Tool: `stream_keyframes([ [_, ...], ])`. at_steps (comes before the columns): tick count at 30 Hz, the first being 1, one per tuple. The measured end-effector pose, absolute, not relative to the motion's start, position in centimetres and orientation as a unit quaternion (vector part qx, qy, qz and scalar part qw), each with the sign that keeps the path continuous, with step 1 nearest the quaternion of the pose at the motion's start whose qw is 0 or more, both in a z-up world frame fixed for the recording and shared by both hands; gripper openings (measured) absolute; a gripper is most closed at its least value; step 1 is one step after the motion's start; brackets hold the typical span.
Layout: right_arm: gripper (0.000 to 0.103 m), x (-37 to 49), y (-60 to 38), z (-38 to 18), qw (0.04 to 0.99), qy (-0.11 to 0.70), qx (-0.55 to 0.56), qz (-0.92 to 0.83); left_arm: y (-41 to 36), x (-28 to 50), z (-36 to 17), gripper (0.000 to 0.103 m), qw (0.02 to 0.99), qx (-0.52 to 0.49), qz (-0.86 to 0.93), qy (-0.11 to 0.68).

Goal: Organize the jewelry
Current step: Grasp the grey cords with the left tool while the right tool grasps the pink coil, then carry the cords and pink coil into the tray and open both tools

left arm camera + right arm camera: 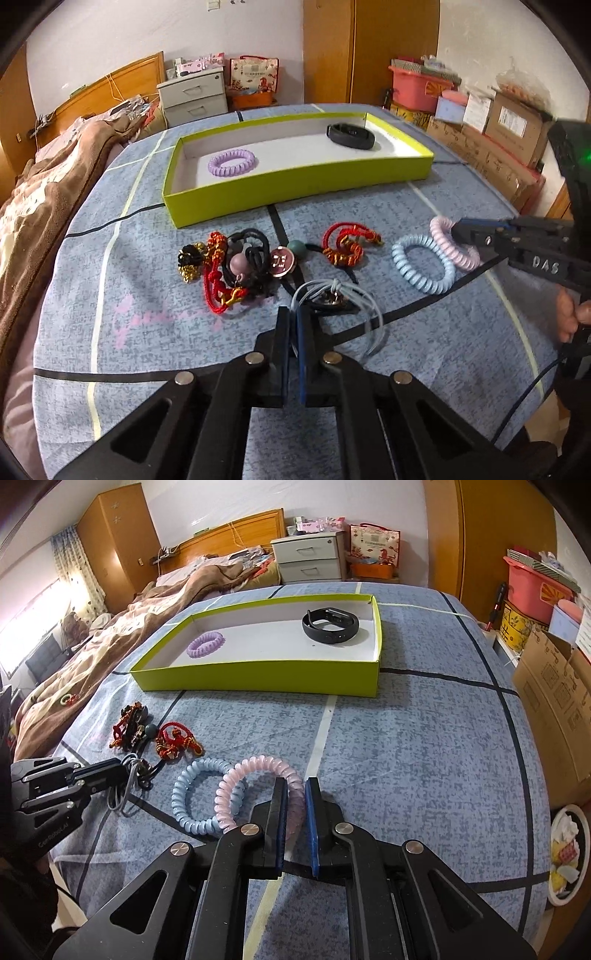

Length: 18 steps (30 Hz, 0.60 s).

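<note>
A yellow-green tray (295,192) (258,681) on the bed holds a purple coil band (231,163) (205,644) and a black wristband (351,135) (330,625). My left gripper (294,314) (123,770) is shut on a grey-blue elastic hair tie (340,295) (127,786). My right gripper (295,786) (456,230) is shut on a pink coil band (255,771) (456,254), which overlaps a light blue coil band (421,267) (199,801). Loose red cords and charms (236,266) (155,734) lie in front of the tray.
The blue patterned bedsheet (424,757) covers the bed. A brown blanket (44,192) is bunched at the left. Cardboard boxes (509,147) line the right side. A plate (565,853) sits beyond the bed's right edge.
</note>
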State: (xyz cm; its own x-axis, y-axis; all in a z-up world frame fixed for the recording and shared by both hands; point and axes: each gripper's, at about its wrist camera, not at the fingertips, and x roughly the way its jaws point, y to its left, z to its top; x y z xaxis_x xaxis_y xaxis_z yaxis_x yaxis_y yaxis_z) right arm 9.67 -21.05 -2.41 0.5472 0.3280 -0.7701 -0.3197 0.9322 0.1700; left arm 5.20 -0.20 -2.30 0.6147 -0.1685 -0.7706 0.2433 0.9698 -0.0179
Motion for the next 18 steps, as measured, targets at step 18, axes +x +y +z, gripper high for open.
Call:
stream_keyframes([
  [18,0.01,9.3,-21.7,-1.5,0.891,0.42,0.019,0.168,1.1,5.1,-0.3,0.003,0.91,-0.025,-0.146,0.386],
])
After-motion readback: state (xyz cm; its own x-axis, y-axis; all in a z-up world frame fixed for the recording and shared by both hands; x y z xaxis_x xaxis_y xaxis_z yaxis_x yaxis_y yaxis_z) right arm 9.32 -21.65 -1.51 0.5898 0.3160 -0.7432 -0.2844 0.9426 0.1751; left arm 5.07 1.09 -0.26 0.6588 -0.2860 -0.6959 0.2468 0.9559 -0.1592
